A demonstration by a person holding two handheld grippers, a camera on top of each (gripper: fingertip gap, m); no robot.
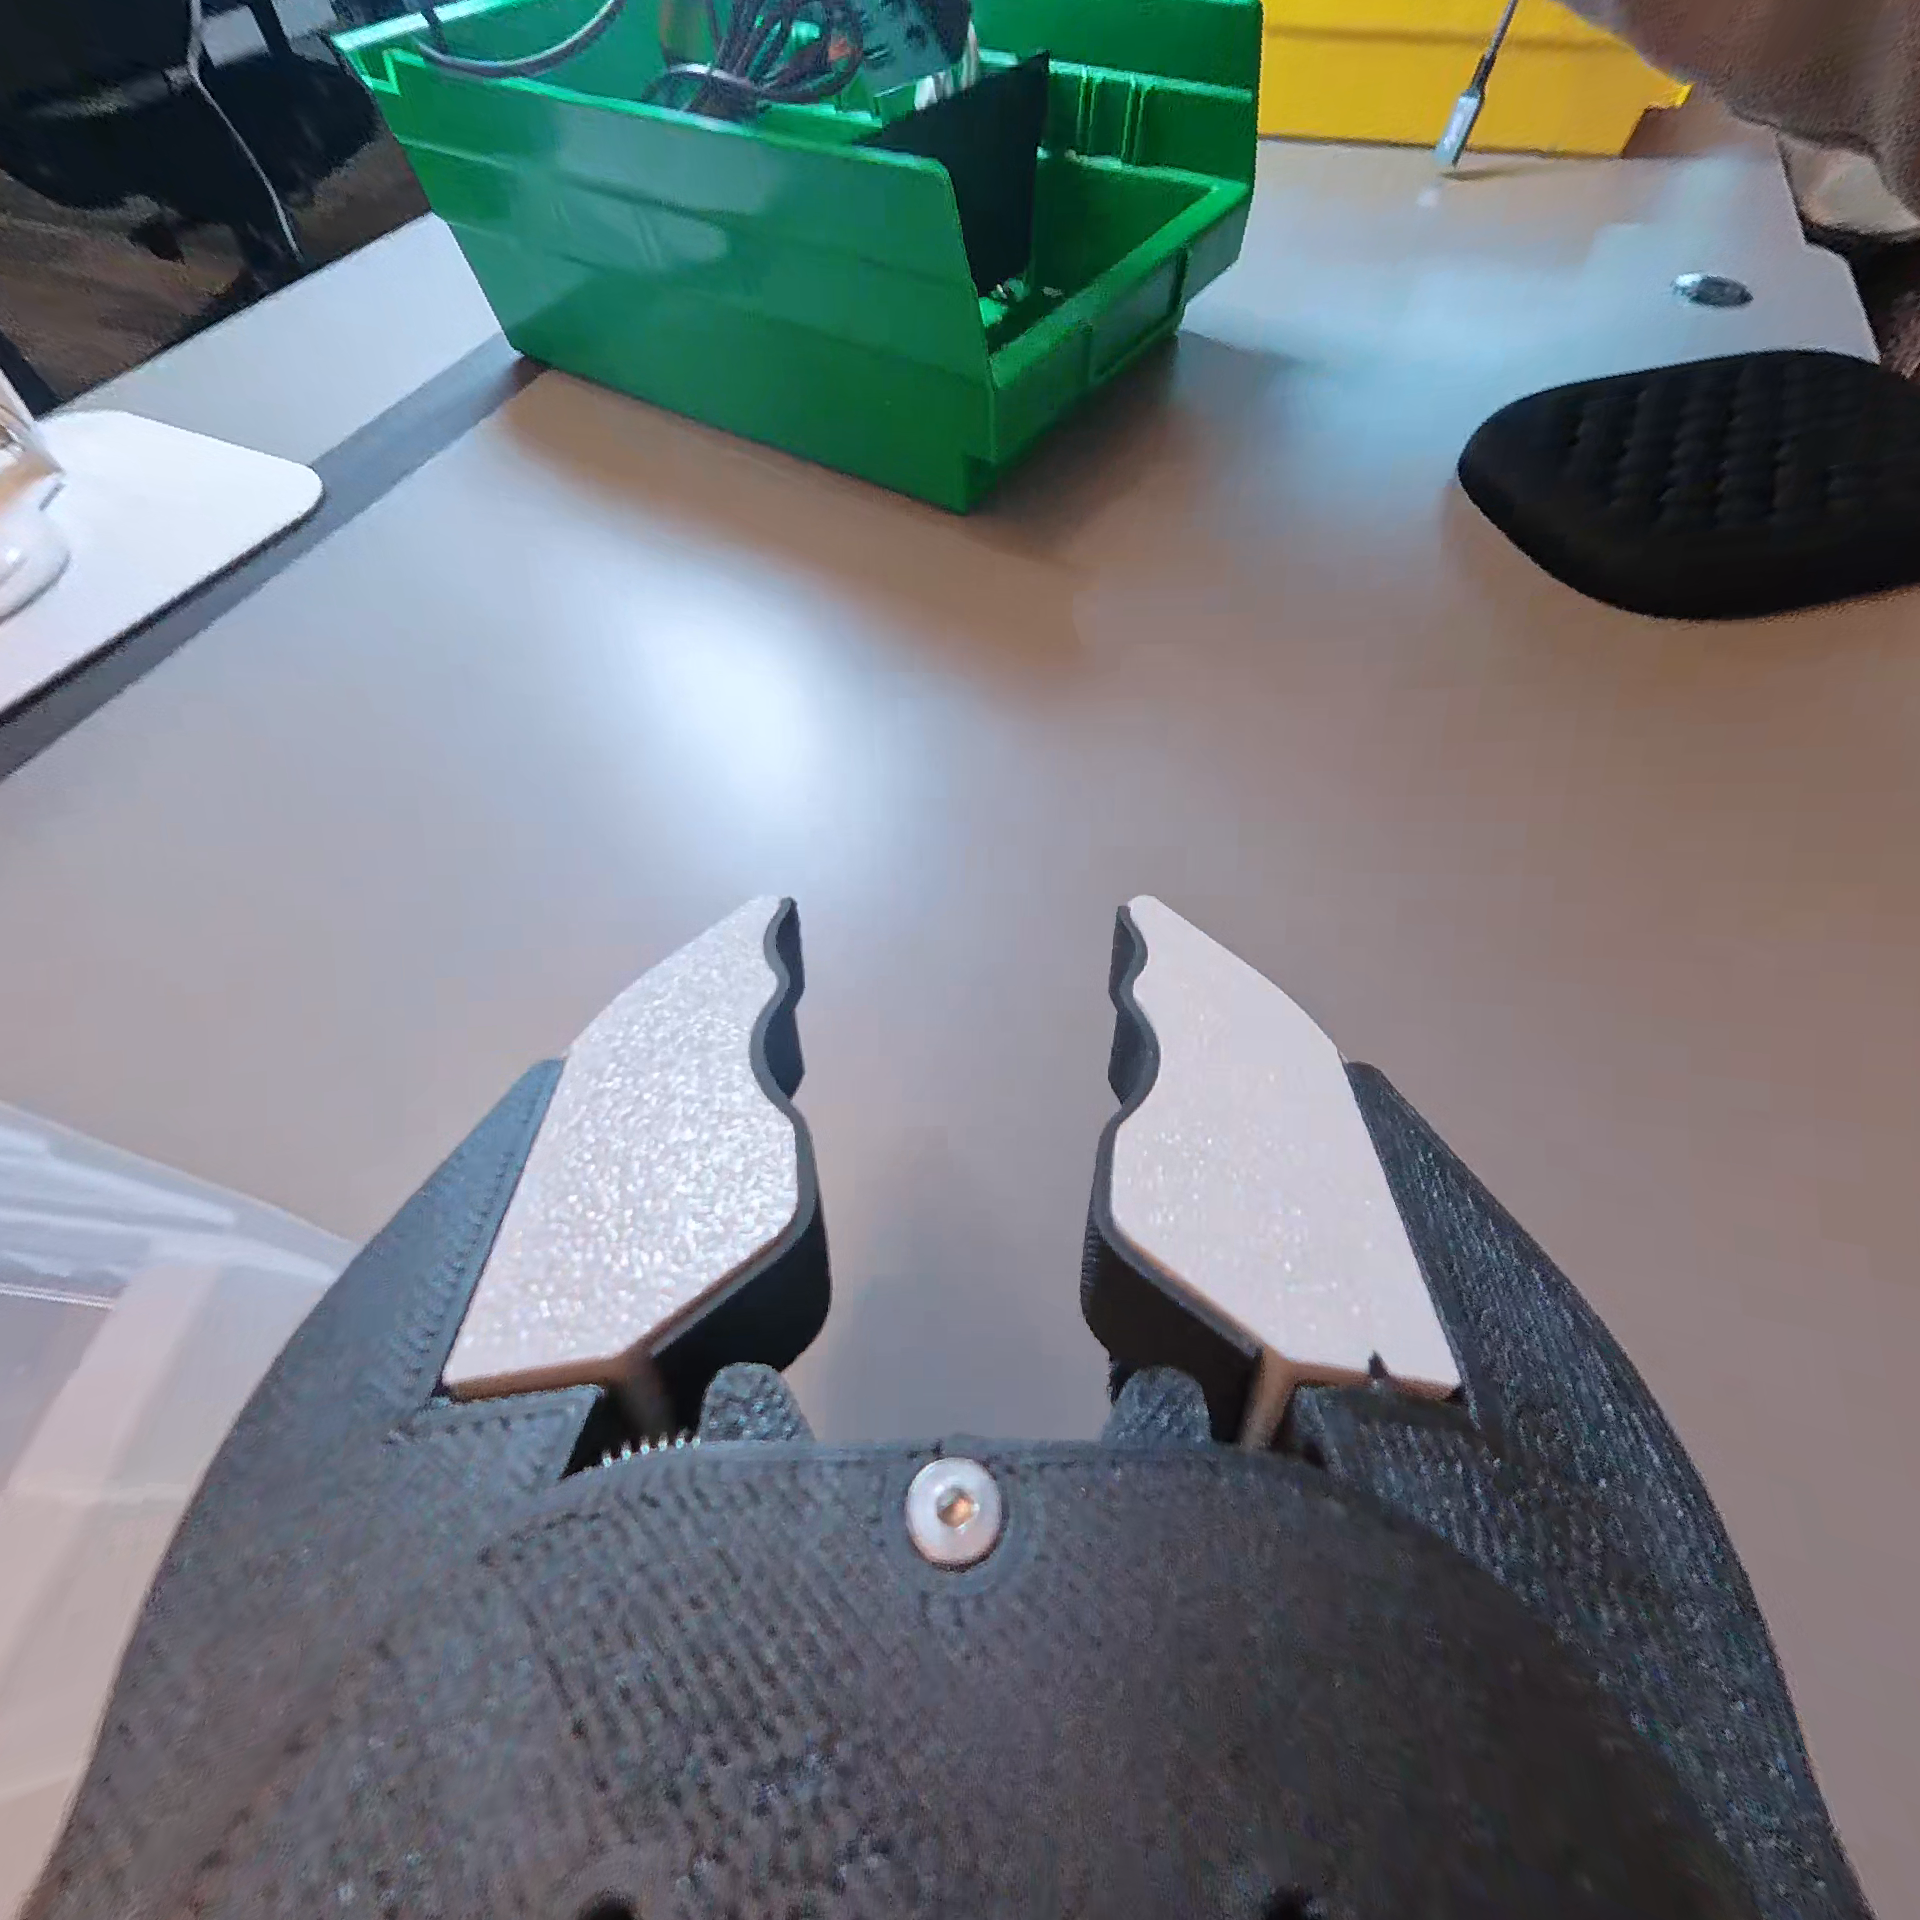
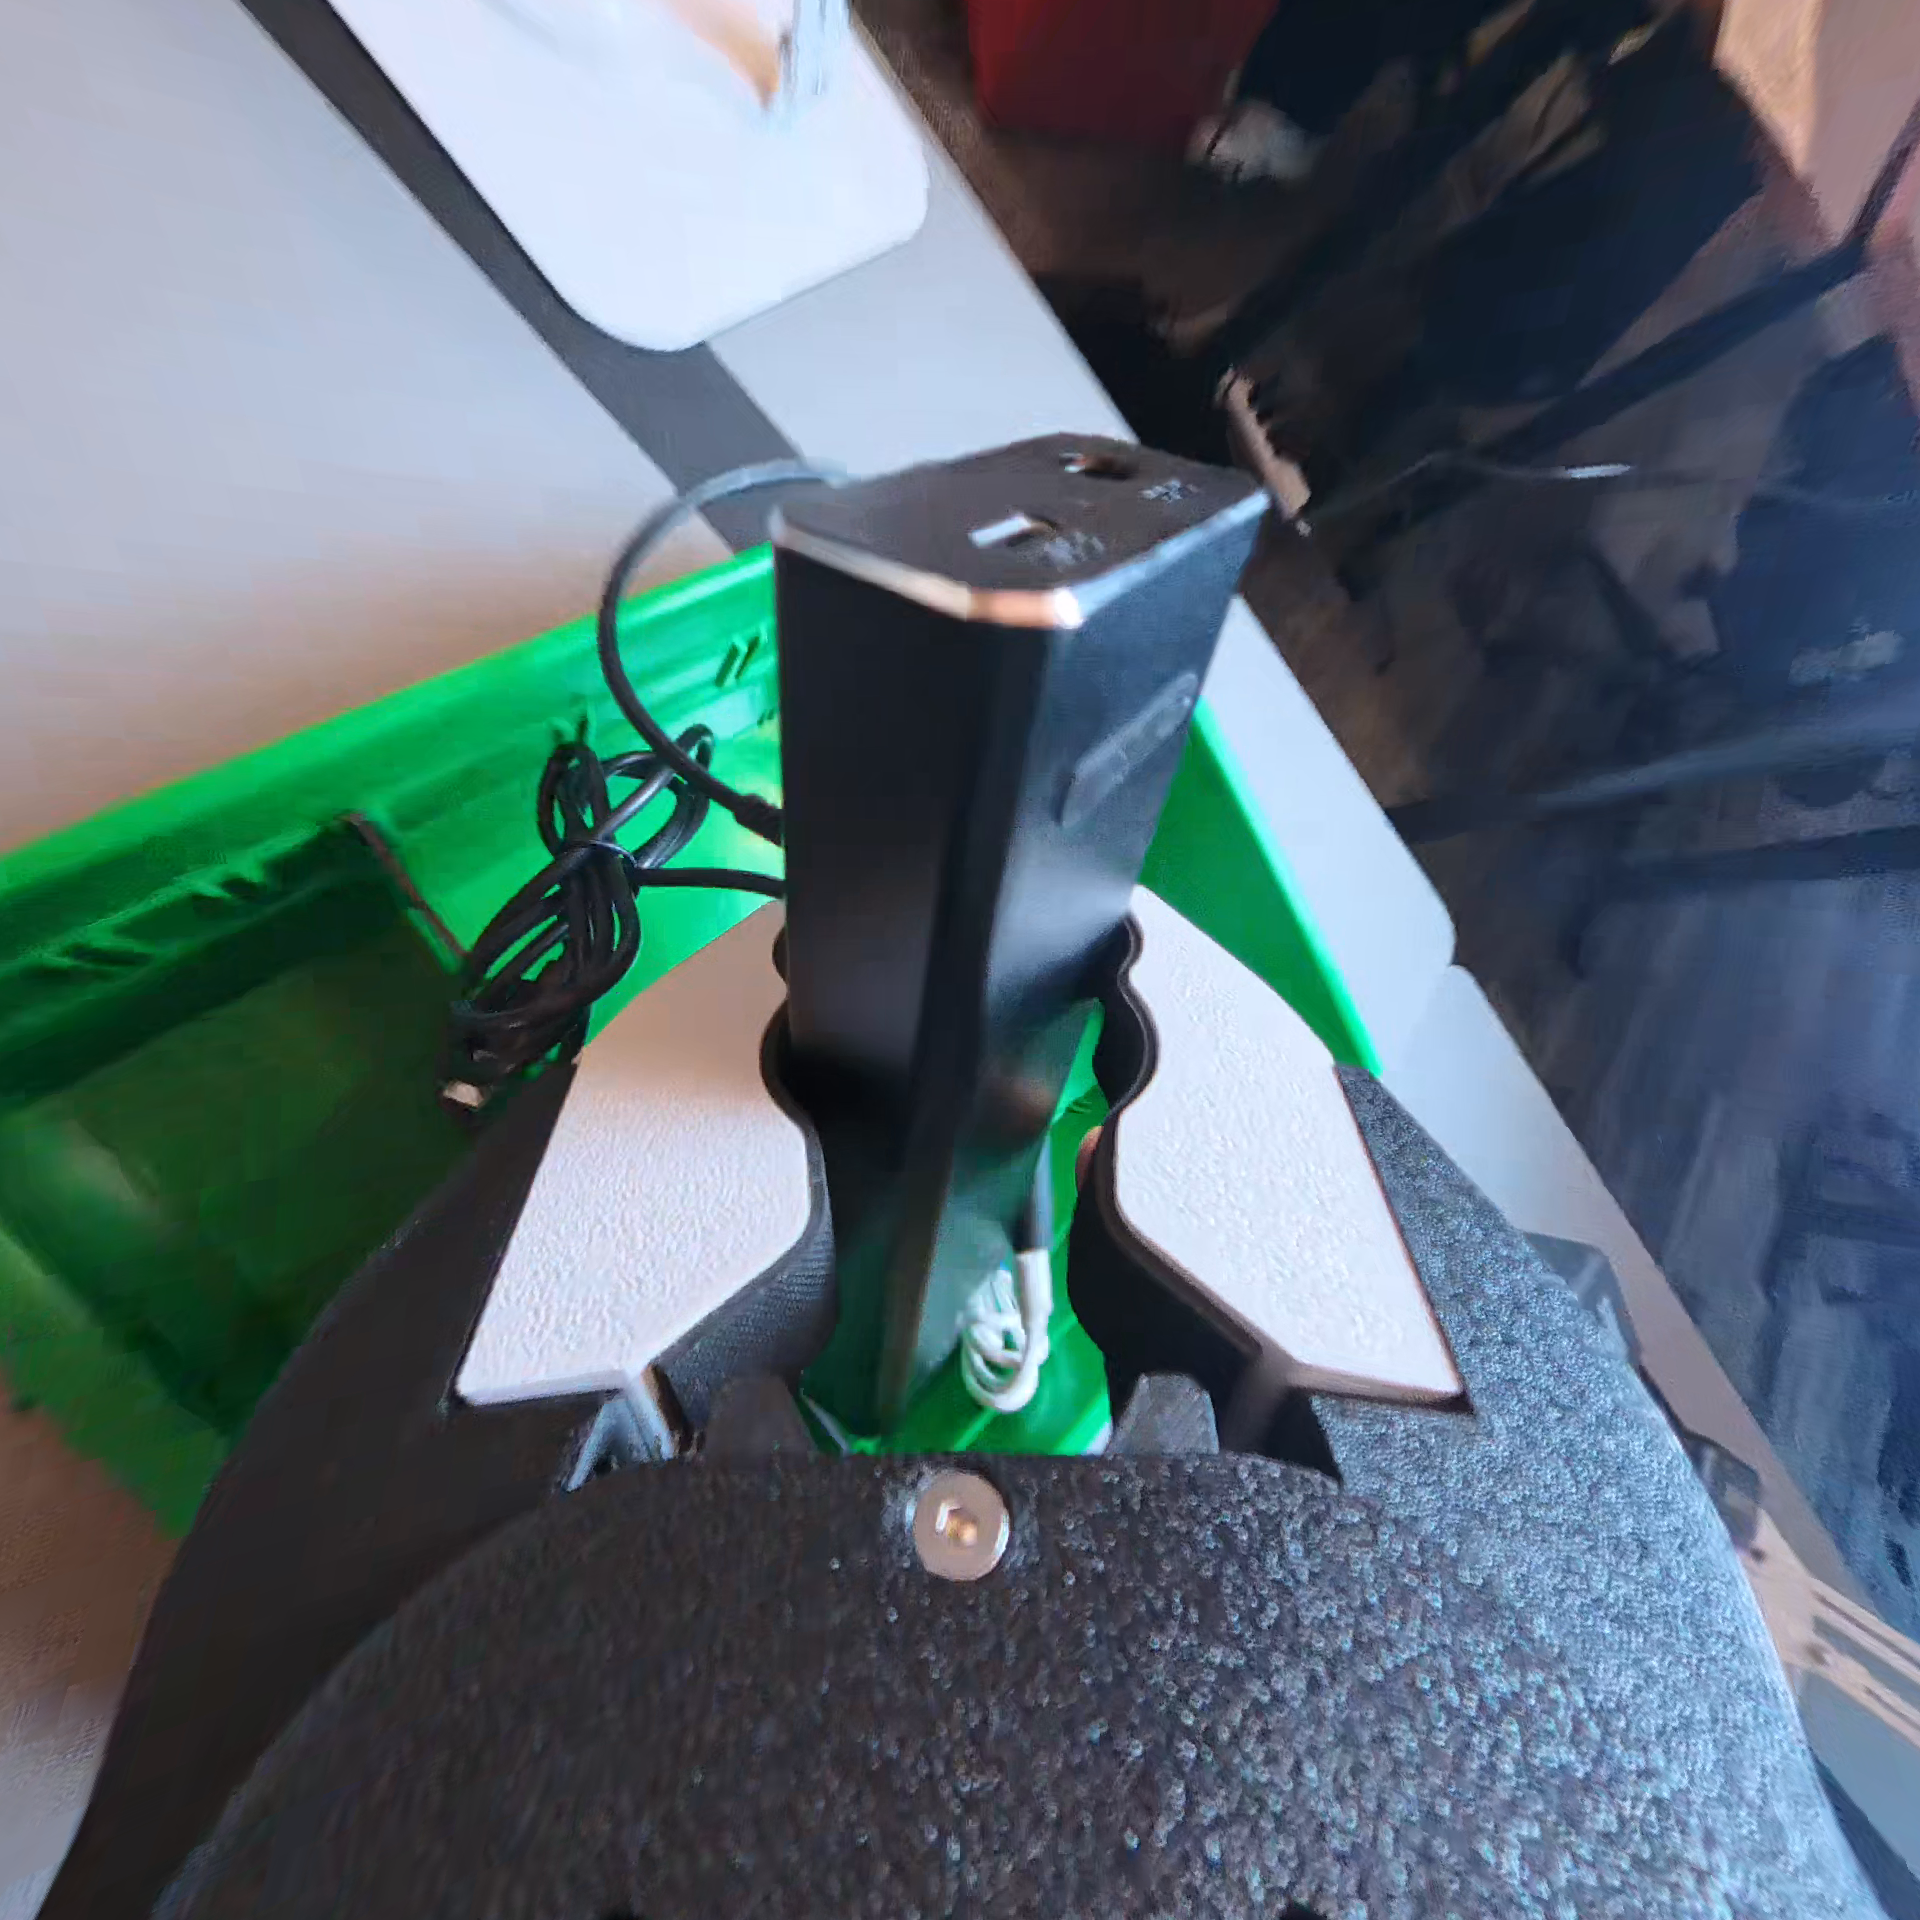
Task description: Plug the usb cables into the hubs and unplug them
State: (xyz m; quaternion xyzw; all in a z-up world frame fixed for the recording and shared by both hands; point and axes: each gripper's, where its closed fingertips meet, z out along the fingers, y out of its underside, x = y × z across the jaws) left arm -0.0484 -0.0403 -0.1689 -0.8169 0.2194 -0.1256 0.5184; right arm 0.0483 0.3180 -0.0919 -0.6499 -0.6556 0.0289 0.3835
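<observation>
My right gripper (image 2: pixel 956 940) is shut on a black box-shaped USB hub (image 2: pixel 935 790) and holds it above the green bin (image 2: pixel 260 862). The hub's port end points away from the camera. A bundled black cable (image 2: pixel 566 914) lies in the bin to the left of the hub, and a white cable (image 2: pixel 1003 1340) lies below it. My left gripper (image 1: pixel 958 914) is open and empty, low over the brown table (image 1: pixel 727 675). It faces the green bin (image 1: pixel 790 291), which holds black cables (image 1: pixel 748 62) and an upright black slab (image 1: pixel 982 177).
A black mesh pad (image 1: pixel 1704 478) lies at the right. A white pad (image 1: pixel 156 520) with a clear glass lies at the left, and a clear plastic box (image 1: pixel 114 1299) at the lower left. A yellow bin (image 1: pixel 1382 73) stands behind, with a plug dangling (image 1: pixel 1455 130). Left tips to right tips: about 40 cm.
</observation>
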